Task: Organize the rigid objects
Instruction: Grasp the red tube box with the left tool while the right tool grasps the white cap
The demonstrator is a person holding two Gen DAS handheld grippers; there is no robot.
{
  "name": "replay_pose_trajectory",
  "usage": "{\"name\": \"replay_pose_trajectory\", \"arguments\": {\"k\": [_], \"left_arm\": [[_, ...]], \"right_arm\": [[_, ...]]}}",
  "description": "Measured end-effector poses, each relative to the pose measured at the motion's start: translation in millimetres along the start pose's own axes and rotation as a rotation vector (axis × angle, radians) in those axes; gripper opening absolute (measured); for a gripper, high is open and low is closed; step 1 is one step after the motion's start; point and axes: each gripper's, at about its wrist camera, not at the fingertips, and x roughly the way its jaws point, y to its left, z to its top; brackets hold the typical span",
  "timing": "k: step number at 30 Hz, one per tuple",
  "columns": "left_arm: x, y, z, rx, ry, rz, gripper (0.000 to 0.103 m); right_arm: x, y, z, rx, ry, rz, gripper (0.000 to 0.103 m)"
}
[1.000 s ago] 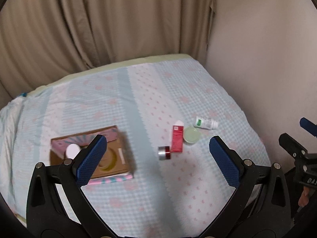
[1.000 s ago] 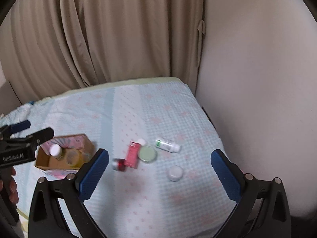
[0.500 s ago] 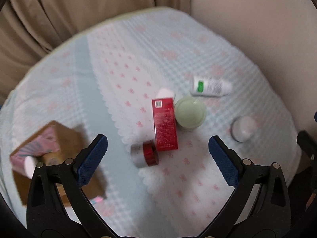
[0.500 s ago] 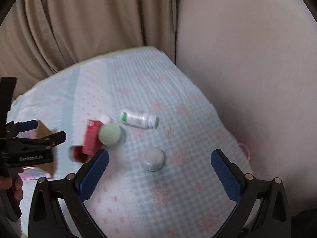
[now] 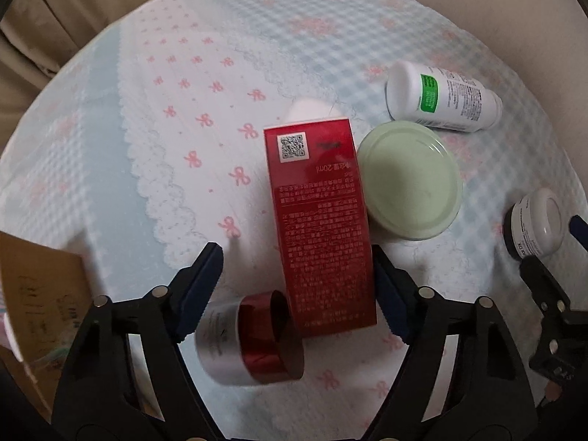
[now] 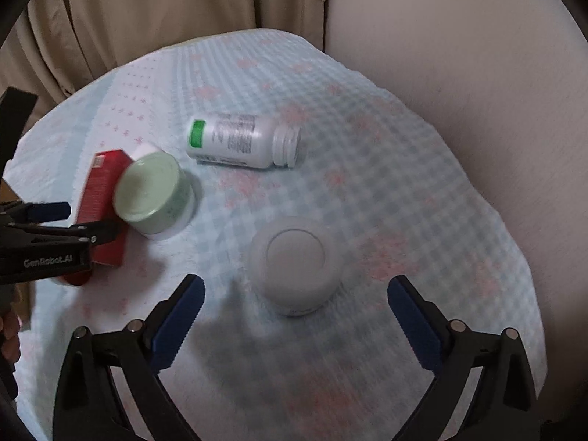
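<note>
Left wrist view: my left gripper (image 5: 294,275) has dropped in close since a second ago, jaws closing around the red carton (image 5: 321,228) without pinching it yet; the red-capped jar (image 5: 253,338) lies just nearer. My right gripper (image 6: 294,308), also lower, is closing, jaws still spread around the white jar (image 6: 296,268).
</note>
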Motion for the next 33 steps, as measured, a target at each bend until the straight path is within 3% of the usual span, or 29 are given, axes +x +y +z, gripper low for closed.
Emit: {"name": "replay_pose_trajectory", "arguments": {"k": [5,9,11,12,13,23,33], "left_arm": [[6,-7,6,0.043,-0.004,0.021,0.066],[10,-14,9,0.062,0.011,-0.011,0.045],[11,-19,9,0.083,0.012,0.01,0.042],[11,-21,9,0.086,0.012,0.013,0.042],[11,-21,8,0.082,0.013,0.012,0.042],[2,-17,9,0.04,0.007,-0.006,0.039],[-33,-9,8,-0.015,-0.028,-0.022,0.038]], "right_arm": [[17,-1,2,0.016,0.0,-0.021,0.097],[28,0,8,0.01,0.015,-0.025,0.081],[34,2,9,0.002,0.028,-0.027,0.068],[36,4,10,-0.003,0.04,-0.028,0.055],[37,4,9,-0.005,0.045,-0.023,0.053],[35,4,11,0.009,0.055,-0.019,0.053],[9,5,23,0.009,0.028,0.001,0.053]]}}
